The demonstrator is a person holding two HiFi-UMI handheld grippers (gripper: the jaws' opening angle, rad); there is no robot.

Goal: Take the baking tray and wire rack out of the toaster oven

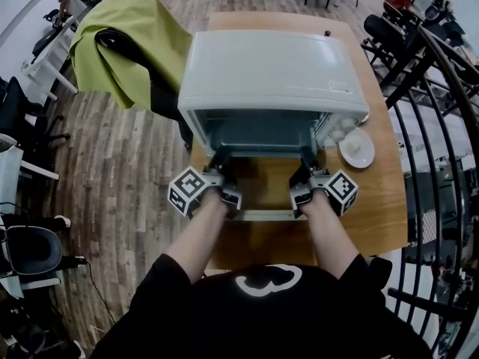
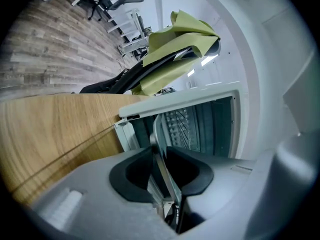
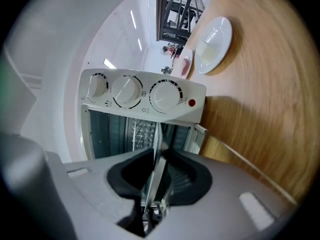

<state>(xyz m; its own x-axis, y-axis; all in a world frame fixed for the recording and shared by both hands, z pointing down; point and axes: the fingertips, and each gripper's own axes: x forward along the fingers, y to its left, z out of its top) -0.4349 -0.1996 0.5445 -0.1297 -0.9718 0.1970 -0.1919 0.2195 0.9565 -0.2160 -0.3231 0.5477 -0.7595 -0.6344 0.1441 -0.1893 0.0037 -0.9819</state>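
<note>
The white toaster oven point(image 1: 273, 69) stands on the wooden table with its door point(image 1: 262, 215) folded down toward me. The grey baking tray point(image 1: 260, 144) lies in the oven mouth. My left gripper point(image 1: 220, 158) is shut on the tray's front rim point(image 2: 161, 160) at its left end. My right gripper point(image 1: 307, 158) is shut on the same rim point(image 3: 156, 169) at its right end. Both point almost level into the opening. The wire rack point(image 2: 177, 129) shows deeper inside, behind the tray, and its bars point(image 3: 142, 131) also show in the right gripper view.
A white plate point(image 1: 357, 148) lies on the table right of the oven, beside its knobs point(image 3: 127, 91). A chair draped with a green cloth point(image 1: 123, 40) stands left of the table. A black railing point(image 1: 441, 126) runs along the right side.
</note>
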